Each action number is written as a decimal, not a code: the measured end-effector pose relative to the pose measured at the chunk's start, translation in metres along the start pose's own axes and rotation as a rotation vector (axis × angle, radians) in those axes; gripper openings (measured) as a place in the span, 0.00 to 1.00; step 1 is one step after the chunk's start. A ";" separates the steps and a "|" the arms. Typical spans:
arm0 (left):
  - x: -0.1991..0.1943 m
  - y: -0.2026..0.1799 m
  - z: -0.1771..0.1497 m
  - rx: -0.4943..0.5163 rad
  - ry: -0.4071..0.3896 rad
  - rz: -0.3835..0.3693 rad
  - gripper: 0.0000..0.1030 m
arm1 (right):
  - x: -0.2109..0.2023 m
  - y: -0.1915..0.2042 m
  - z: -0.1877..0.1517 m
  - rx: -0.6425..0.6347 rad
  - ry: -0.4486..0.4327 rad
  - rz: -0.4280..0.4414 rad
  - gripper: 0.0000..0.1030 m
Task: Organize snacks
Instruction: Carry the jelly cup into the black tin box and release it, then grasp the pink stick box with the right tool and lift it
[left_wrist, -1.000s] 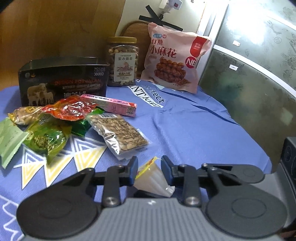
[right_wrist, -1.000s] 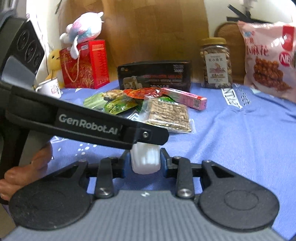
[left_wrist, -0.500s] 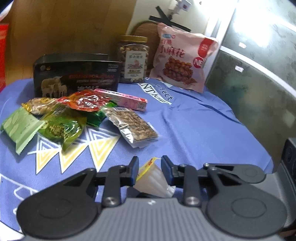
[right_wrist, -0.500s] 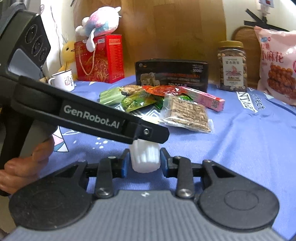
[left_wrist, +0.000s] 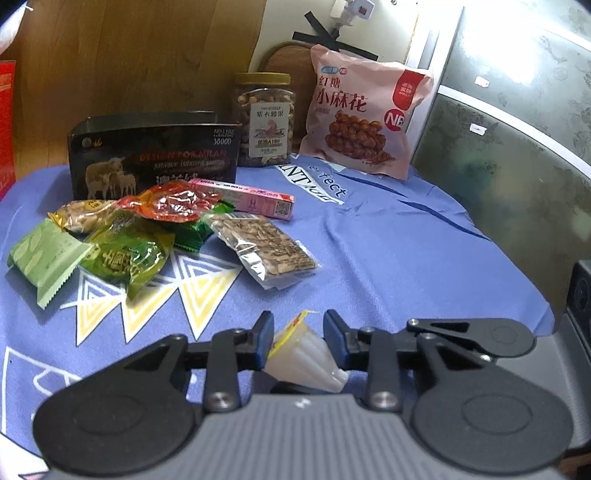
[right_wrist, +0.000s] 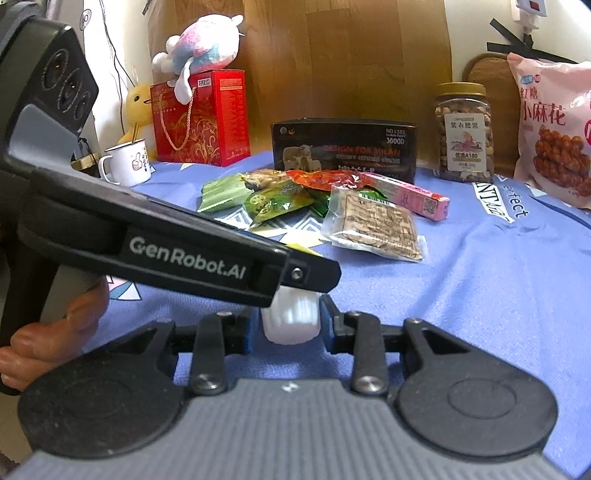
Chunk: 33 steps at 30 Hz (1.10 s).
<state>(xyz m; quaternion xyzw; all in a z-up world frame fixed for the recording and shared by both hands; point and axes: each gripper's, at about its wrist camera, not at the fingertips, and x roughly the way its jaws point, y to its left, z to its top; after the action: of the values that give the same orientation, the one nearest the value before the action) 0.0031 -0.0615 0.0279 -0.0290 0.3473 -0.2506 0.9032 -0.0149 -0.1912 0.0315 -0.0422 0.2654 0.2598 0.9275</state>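
Note:
My left gripper (left_wrist: 298, 334) is shut on a white ribbed jelly cup (left_wrist: 304, 356) with a yellow lid, held above the blue cloth. My right gripper (right_wrist: 290, 319) is shut on the same kind of white cup (right_wrist: 291, 315); the left gripper's body (right_wrist: 177, 243) crosses in front of it. A pile of snack packets lies ahead: a green wafer pack (left_wrist: 44, 258), a green bag (left_wrist: 125, 254), a red packet (left_wrist: 177, 203), a clear seed-bar pack (left_wrist: 266, 249) and a pink box (left_wrist: 243, 195). An open black box (left_wrist: 155, 162) stands behind them.
A nut jar (left_wrist: 264, 118) and a pink twist-snack bag (left_wrist: 362, 118) stand at the back. In the right wrist view a red gift box (right_wrist: 199, 118) with a plush toy (right_wrist: 201, 44) and a white mug (right_wrist: 127, 166) stand at the far left. The table edge drops off at the right.
Both views have shifted a little, so the snack pile sits further right in each view. Both grippers stay shut on their cups.

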 end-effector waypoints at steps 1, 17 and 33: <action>0.000 0.000 -0.001 0.003 0.000 0.002 0.32 | 0.000 0.000 0.000 0.000 0.003 0.000 0.37; -0.027 0.028 0.054 0.031 -0.115 0.038 0.25 | 0.022 0.007 0.050 0.020 -0.089 0.044 0.33; 0.082 0.140 0.202 -0.094 -0.148 0.222 0.29 | 0.171 -0.055 0.188 -0.083 -0.050 0.011 0.39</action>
<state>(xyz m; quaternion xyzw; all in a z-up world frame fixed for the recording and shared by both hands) 0.2454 -0.0031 0.0993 -0.0513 0.2921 -0.1299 0.9462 0.2251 -0.1189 0.1016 -0.0726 0.2313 0.2767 0.9299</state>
